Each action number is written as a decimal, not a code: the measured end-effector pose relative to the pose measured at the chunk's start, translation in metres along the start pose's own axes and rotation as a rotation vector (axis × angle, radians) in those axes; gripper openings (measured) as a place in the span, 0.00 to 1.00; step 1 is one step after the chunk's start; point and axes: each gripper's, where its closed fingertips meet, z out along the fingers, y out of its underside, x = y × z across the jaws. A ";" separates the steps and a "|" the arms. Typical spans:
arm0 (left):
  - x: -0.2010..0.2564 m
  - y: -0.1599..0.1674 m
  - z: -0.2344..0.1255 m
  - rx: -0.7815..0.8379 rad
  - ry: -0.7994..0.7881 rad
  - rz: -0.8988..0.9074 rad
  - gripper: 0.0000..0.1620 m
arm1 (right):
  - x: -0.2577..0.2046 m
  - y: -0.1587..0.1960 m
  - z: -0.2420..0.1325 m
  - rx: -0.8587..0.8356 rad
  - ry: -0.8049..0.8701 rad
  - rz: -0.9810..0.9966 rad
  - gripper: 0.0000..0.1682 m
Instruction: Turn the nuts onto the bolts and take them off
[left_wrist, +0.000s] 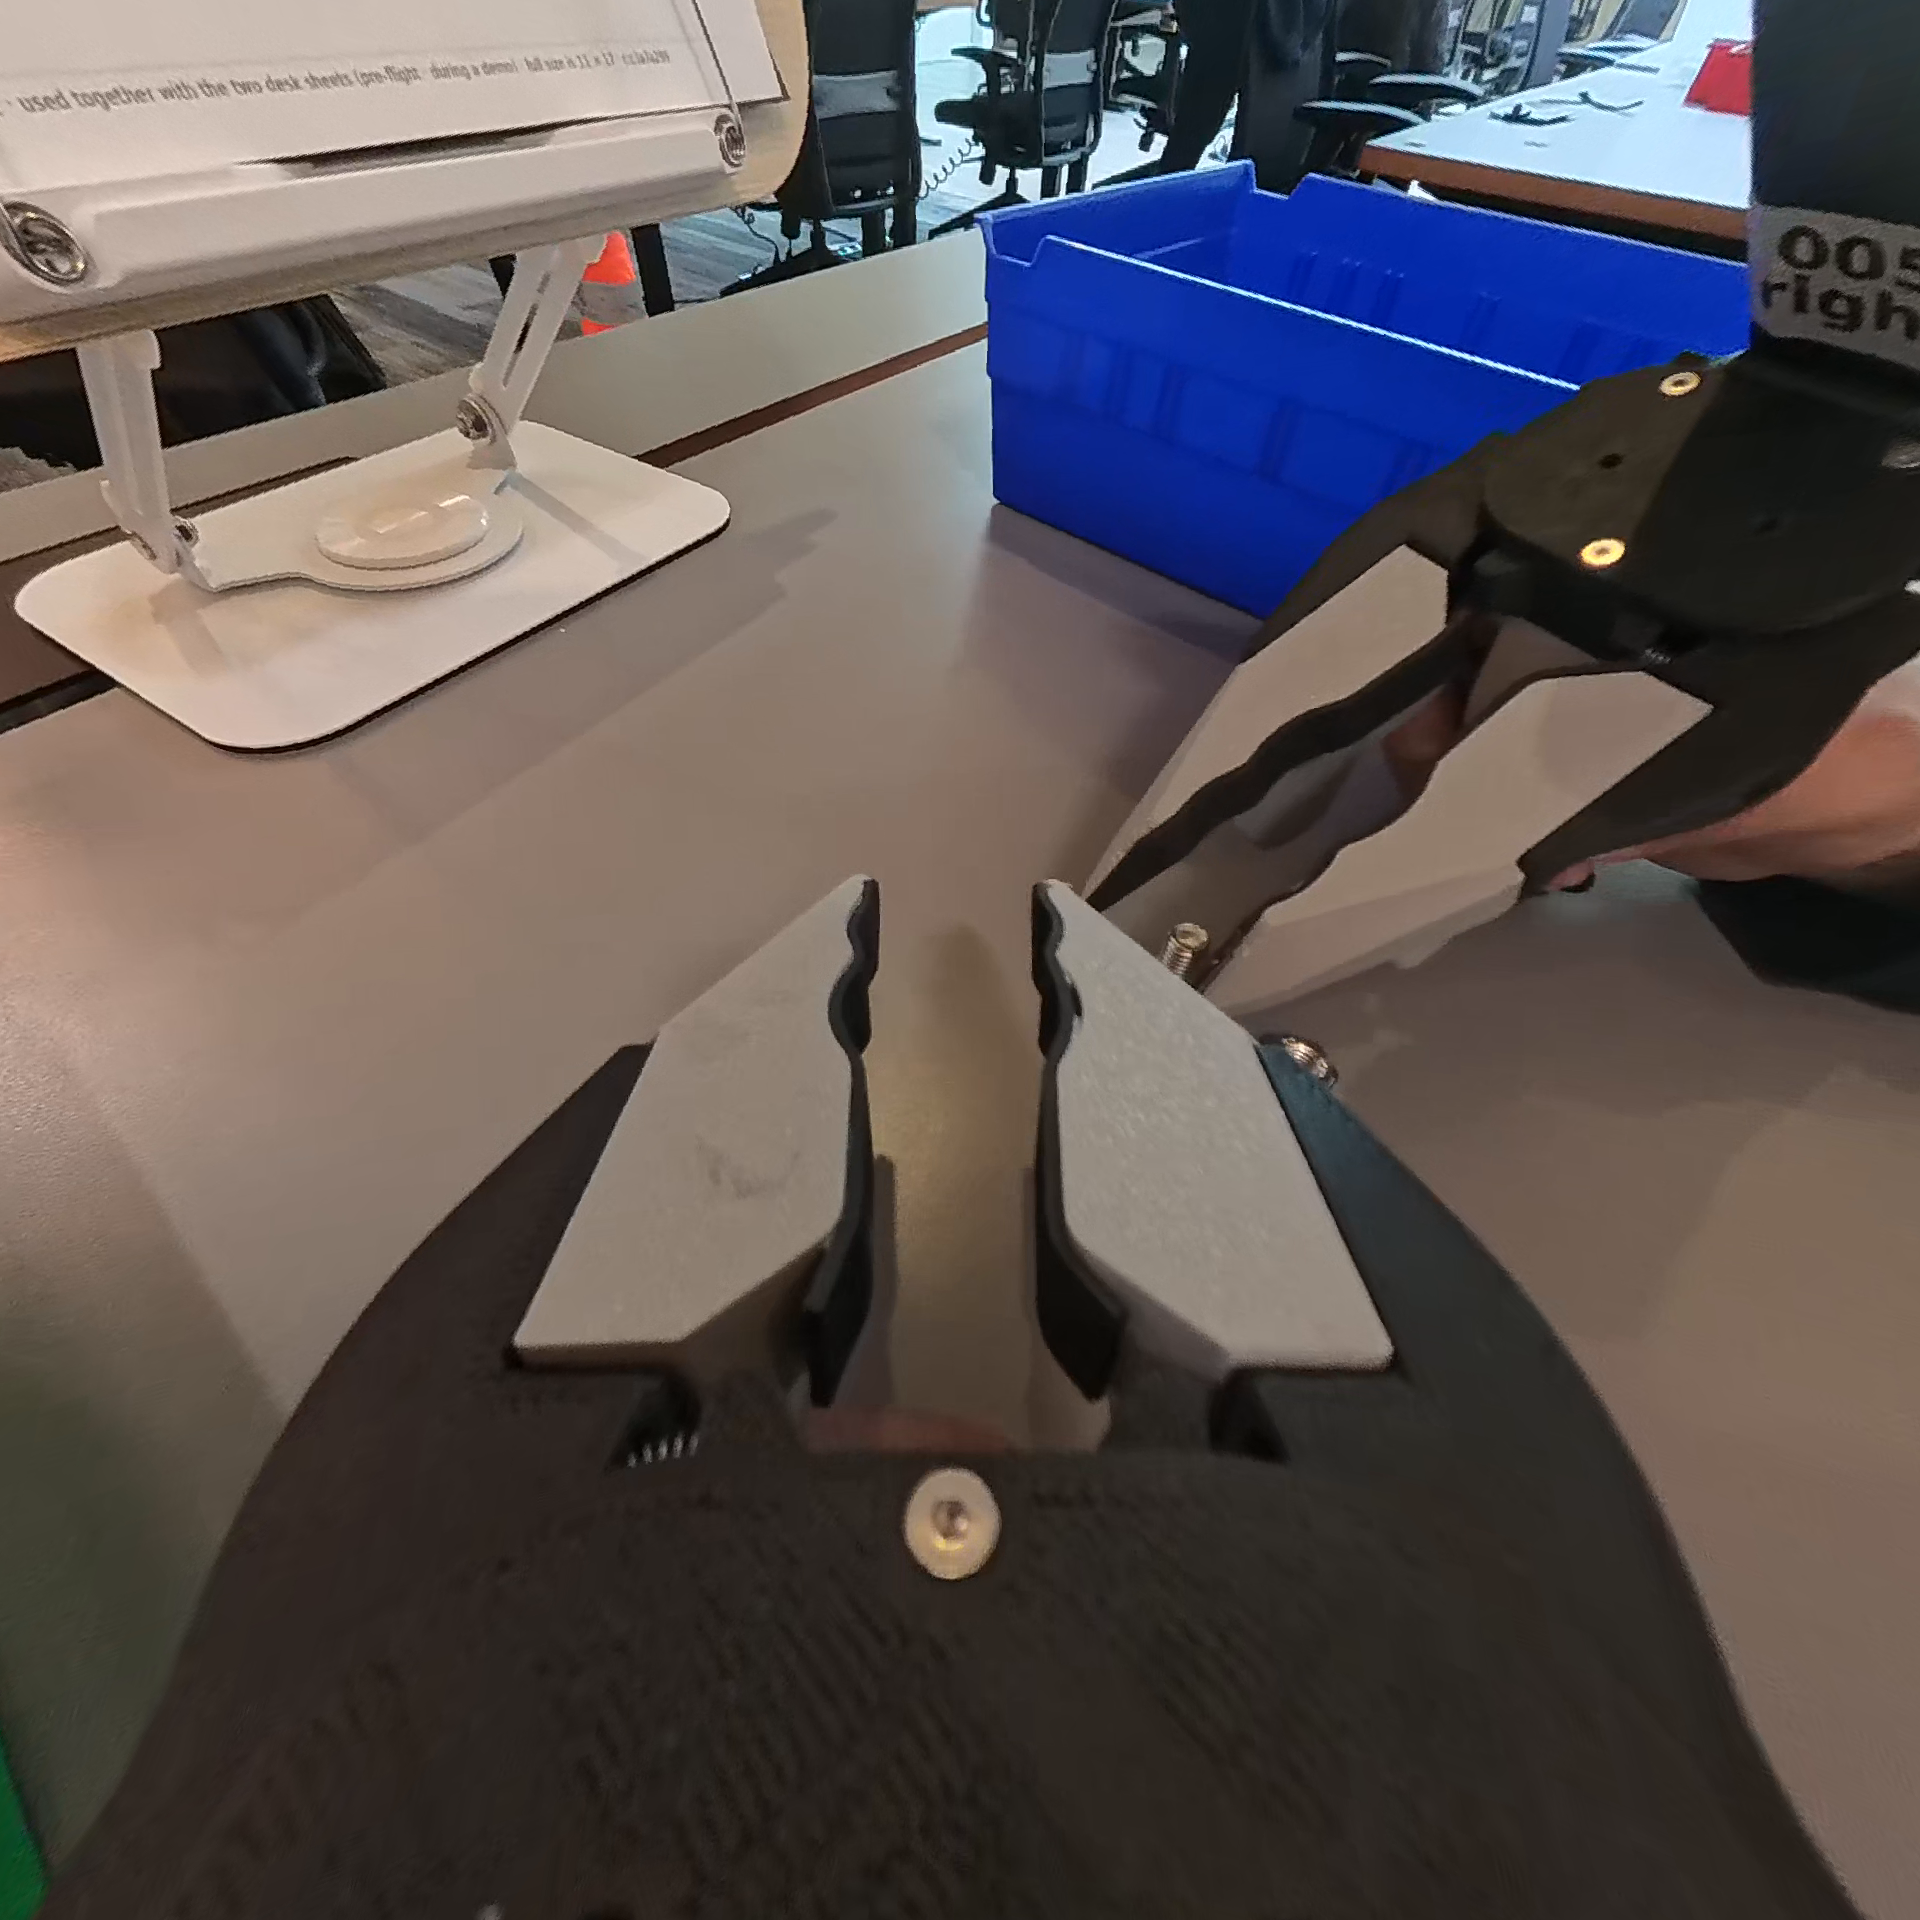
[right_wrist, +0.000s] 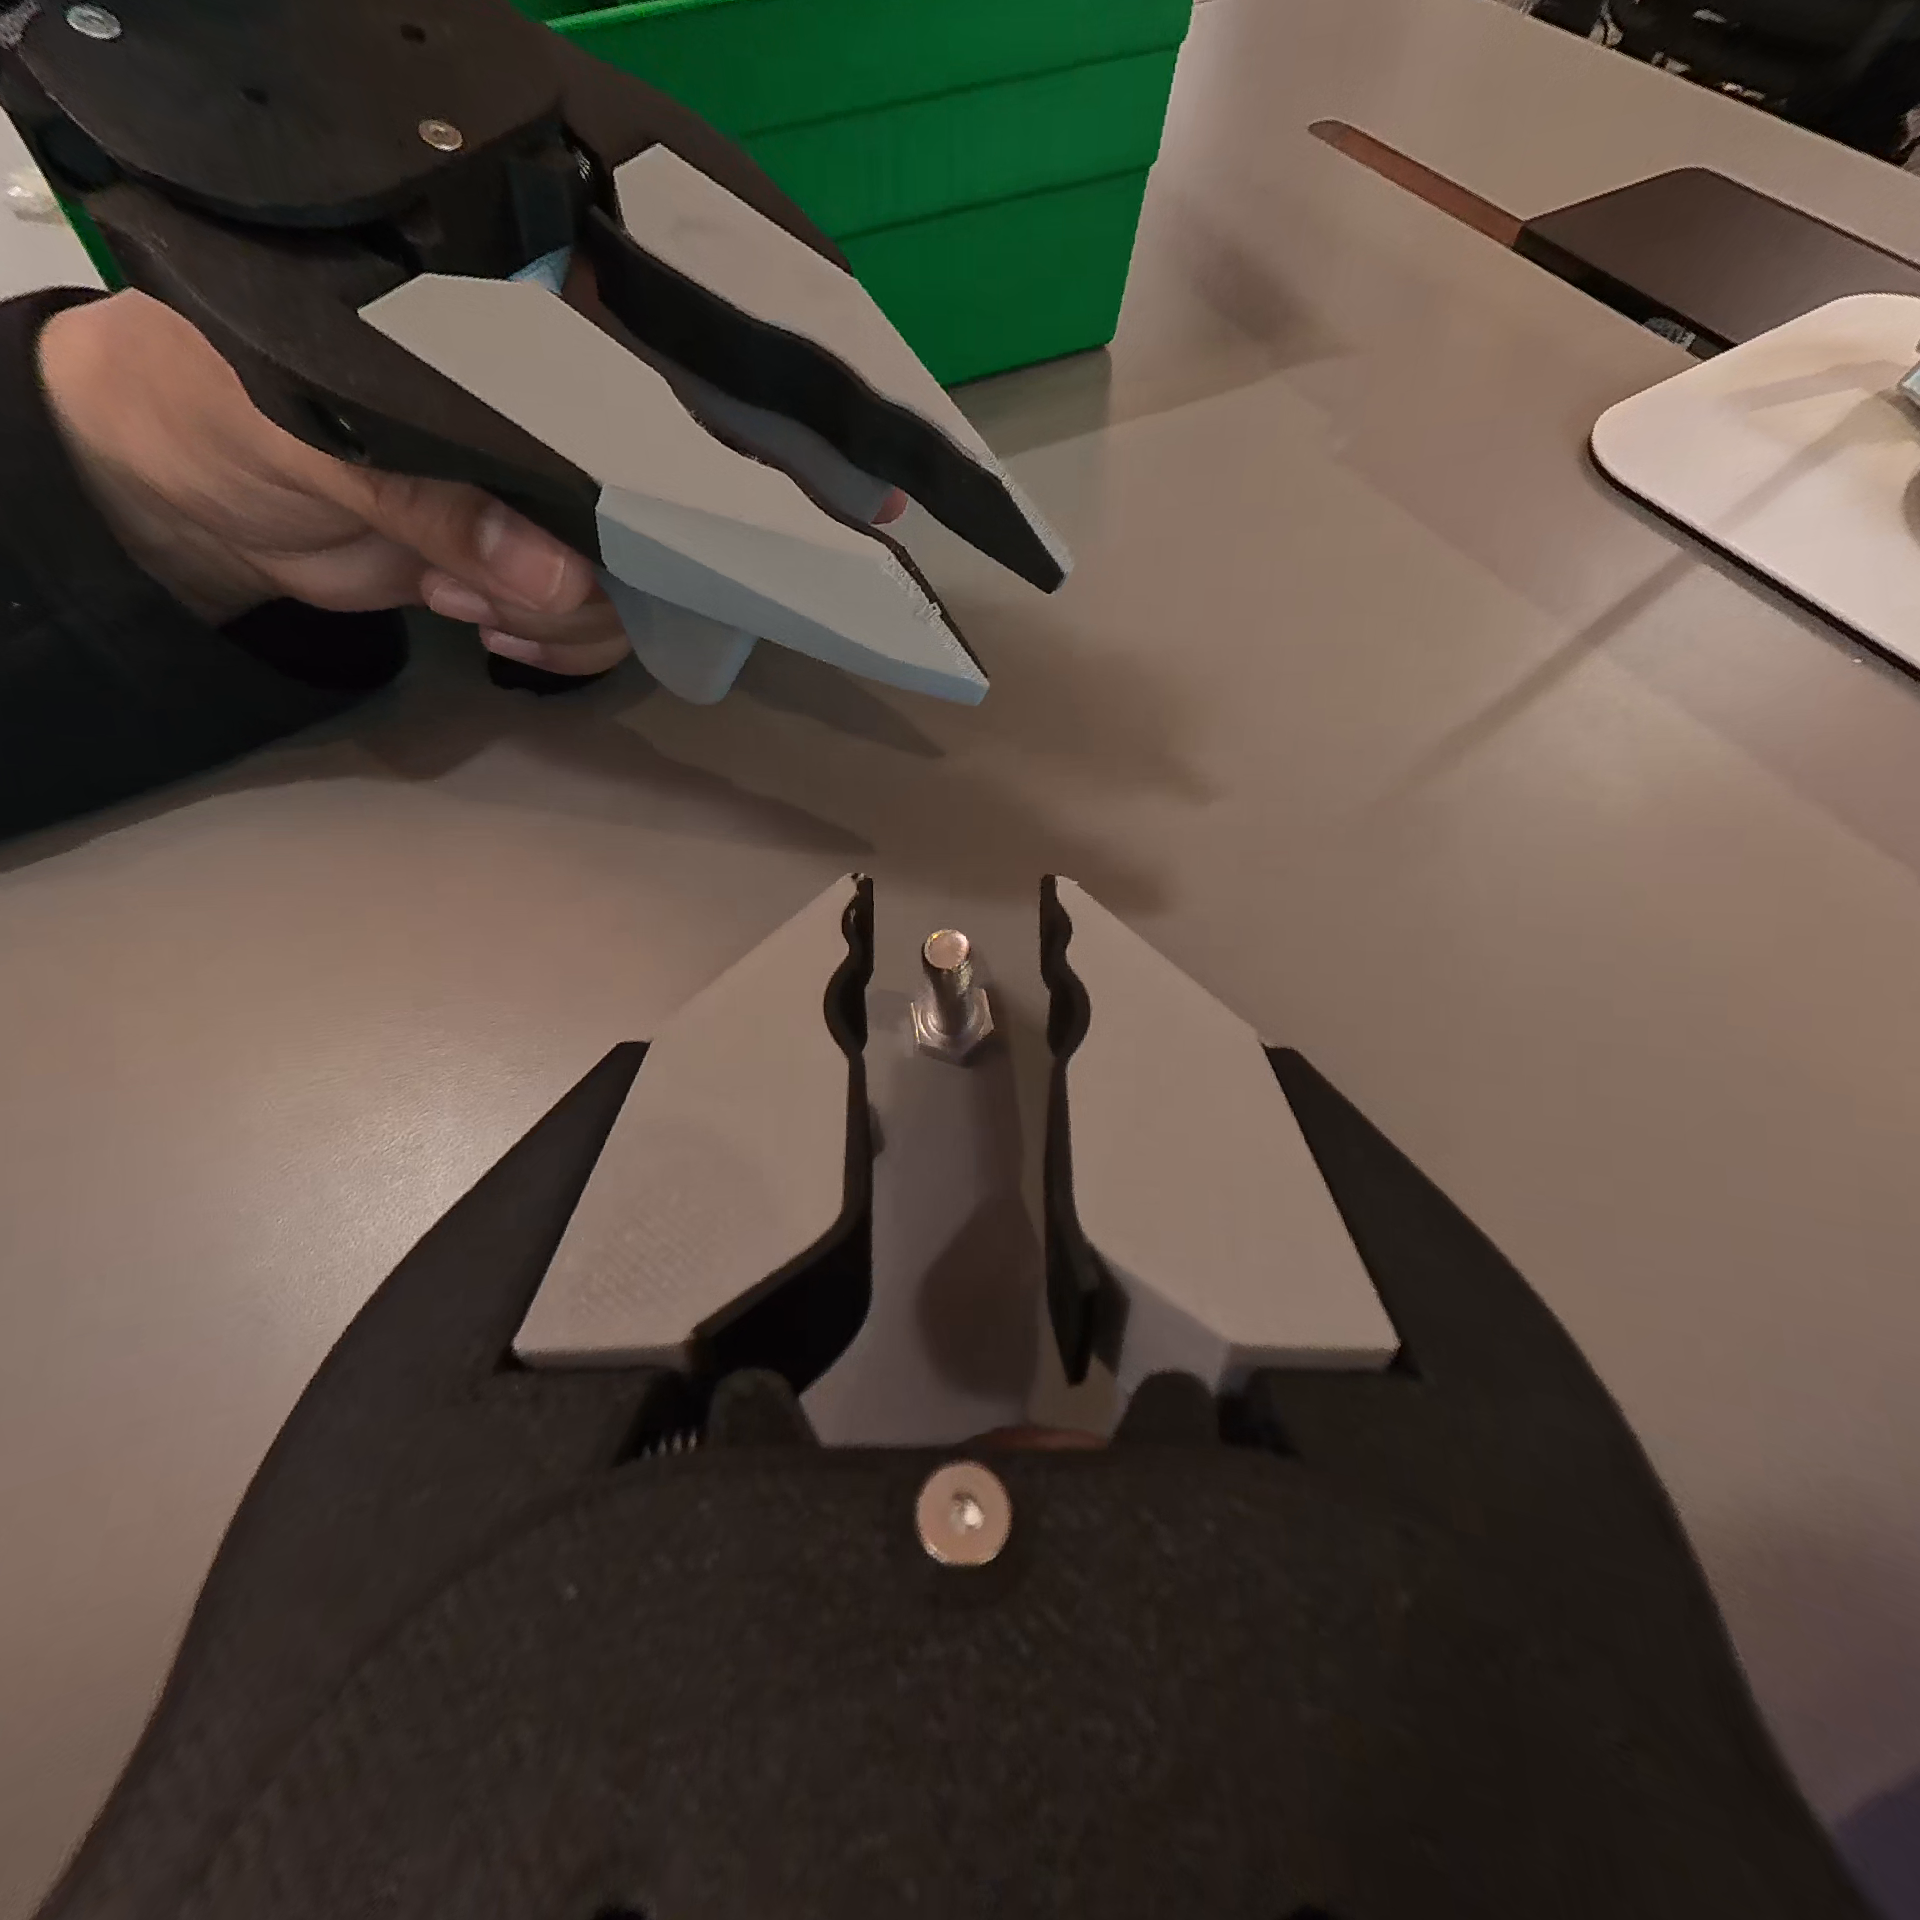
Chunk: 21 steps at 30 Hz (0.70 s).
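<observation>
Steel bolt (right_wrist: 951, 997) stands on its head on the grey desk (right_wrist: 1351, 935), thread end up, between the spread fingers of my right gripper (right_wrist: 951, 883), which touch nothing. I can't make out a nut on it for certain; a second bit of hardware (left_wrist: 1307, 1055) peeks out beside my left gripper (left_wrist: 954, 904), which also hangs parted and empty, just beside the right one.

My worry: closing off-centre would likely tip the bolt over and send it rolling, and the two grippers are near enough to knock together.

Blue bin (left_wrist: 1299, 416) sits behind; what I see of its inside looks bare. Green bin (right_wrist: 935, 187) shows only its outer wall, so its contents are hidden from me.
</observation>
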 end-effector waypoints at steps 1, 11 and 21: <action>0.000 0.000 0.000 0.001 0.000 -0.001 0.16 | 0.000 0.000 0.000 -0.003 -0.003 0.000 0.18; 0.013 0.006 0.001 -0.037 0.070 0.003 0.17 | 0.001 0.013 0.003 -0.078 0.017 -0.017 0.04; 0.035 0.009 0.002 -0.052 0.163 0.082 0.18 | 0.003 -0.011 -0.011 0.048 0.013 0.029 0.04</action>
